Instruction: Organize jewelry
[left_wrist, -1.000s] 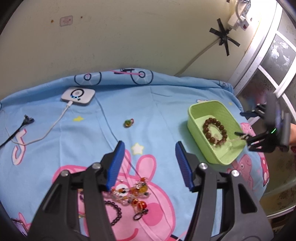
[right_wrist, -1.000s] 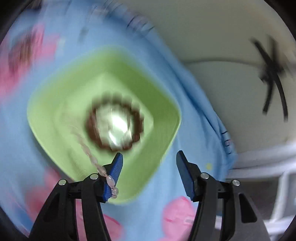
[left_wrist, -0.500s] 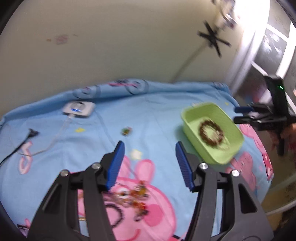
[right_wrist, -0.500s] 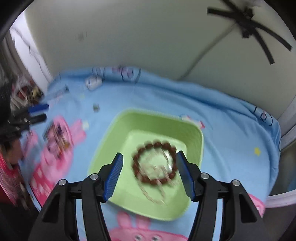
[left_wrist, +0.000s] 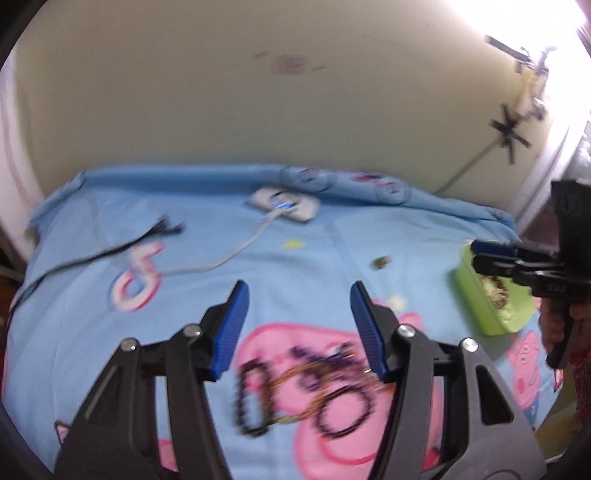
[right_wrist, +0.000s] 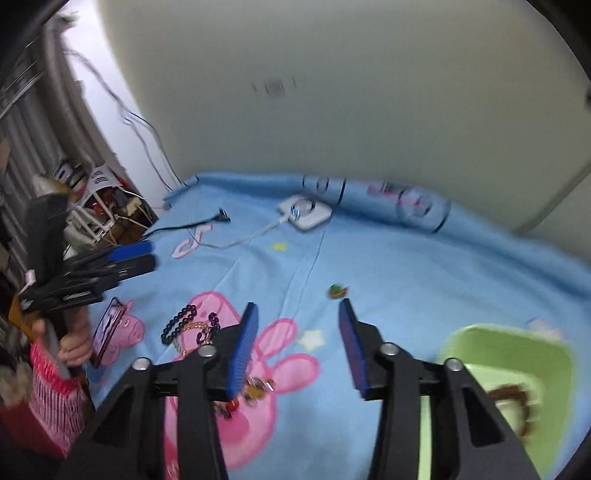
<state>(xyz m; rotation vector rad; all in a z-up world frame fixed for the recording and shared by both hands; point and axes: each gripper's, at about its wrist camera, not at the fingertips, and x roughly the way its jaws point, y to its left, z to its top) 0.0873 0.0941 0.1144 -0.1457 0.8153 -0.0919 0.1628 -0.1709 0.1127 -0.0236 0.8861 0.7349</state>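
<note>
A tangle of jewelry (left_wrist: 306, 384) with dark bead bracelets and a gold chain lies on the pink cartoon print, blurred. My left gripper (left_wrist: 299, 325) hangs open just above and behind it, nothing between its blue pads. The green tray (right_wrist: 517, 365) sits at lower right in the right wrist view with a brown bead bracelet (right_wrist: 513, 398) inside. My right gripper (right_wrist: 295, 332) points at the blue sheet left of the tray; its jaws are closing on nothing. A small green and orange charm (right_wrist: 338, 291) lies just past its fingertips. The jewelry pile (right_wrist: 192, 328) is to its left.
A white device (left_wrist: 284, 205) with a white cable lies near the wall, a black cable (left_wrist: 110, 251) left of it. A phone (right_wrist: 109, 328) rests by the hand (right_wrist: 74, 343) at the bed's left edge. The tray (left_wrist: 491, 306) stands near the right edge.
The right gripper swung left, away from over the tray, and its jaws narrowed; the pale strand on its finger is gone. The left gripper shifted so the pile lies between its fingers.
</note>
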